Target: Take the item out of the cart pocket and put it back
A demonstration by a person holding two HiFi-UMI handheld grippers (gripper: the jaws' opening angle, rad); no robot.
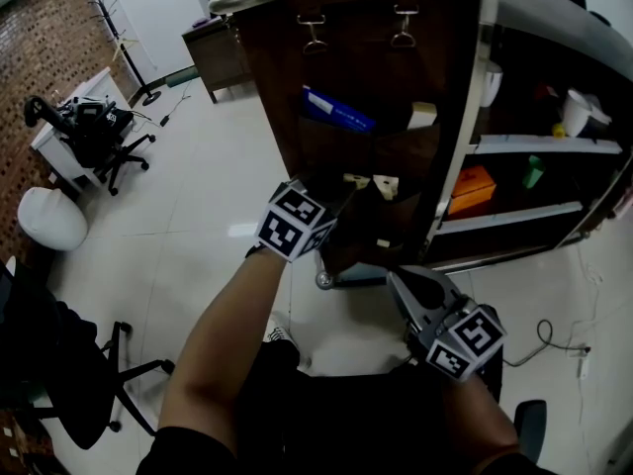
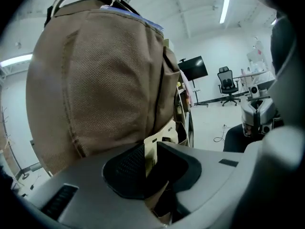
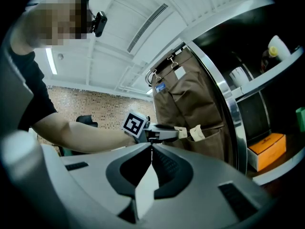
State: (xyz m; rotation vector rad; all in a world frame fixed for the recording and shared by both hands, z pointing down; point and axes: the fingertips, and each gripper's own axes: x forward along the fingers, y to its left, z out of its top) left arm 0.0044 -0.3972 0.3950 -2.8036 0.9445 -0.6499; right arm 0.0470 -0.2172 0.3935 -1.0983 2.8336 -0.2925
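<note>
Cream paper sachet [image 2: 150, 149] with a serrated edge sits at the lip of the brown fabric cart pocket [image 3: 212, 140], seemingly pinched in the left gripper's [image 3: 177, 133] narrowed jaws. The right gripper [image 3: 151, 152] waits closed and empty. Best to pull straight out with a firm grip.

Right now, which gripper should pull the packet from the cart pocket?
Left. The left gripper is shut on the packet at the pocket. The right gripper is apart from it, shut and empty.
</note>
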